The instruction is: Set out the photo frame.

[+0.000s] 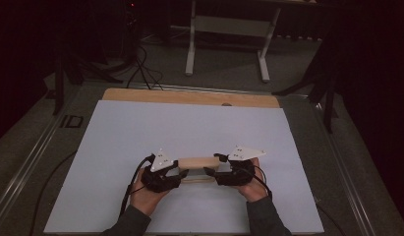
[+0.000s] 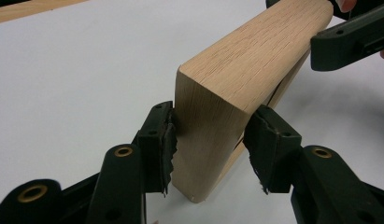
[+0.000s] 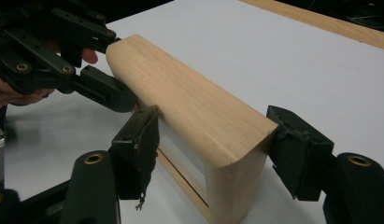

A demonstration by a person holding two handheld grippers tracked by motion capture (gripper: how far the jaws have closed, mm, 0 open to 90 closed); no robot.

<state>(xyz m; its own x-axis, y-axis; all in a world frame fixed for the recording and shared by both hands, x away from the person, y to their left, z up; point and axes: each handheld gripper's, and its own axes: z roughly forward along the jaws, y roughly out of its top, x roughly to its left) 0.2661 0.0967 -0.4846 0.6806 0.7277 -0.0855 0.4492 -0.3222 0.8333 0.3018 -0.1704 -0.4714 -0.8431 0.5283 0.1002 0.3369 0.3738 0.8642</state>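
A light oak wooden piece (image 1: pixel 197 164) with a thick rounded top and a thin slat beneath lies across the white sheet, between my two grippers. In the left gripper view, the left gripper (image 2: pixel 210 126) has both pads pressed on the flat sides of the near end of the wooden piece (image 2: pixel 227 88). My right gripper (image 3: pixel 213 123) flanks the other end of the wooden piece (image 3: pixel 189 102), its jaws spread wide with the pads beside the wood rather than squeezing it. In the high view, the left gripper (image 1: pixel 182 173) and right gripper (image 1: pixel 209 172) face each other, a hand behind each.
A white sheet (image 1: pixel 140 132) covers most of the wooden tabletop (image 1: pixel 189 97). Beyond the table, a white table frame (image 1: pixel 229 29) stands on the grey floor and black cables (image 1: pixel 140 69) run to a stand at the back left. Dark surroundings close in on both sides.
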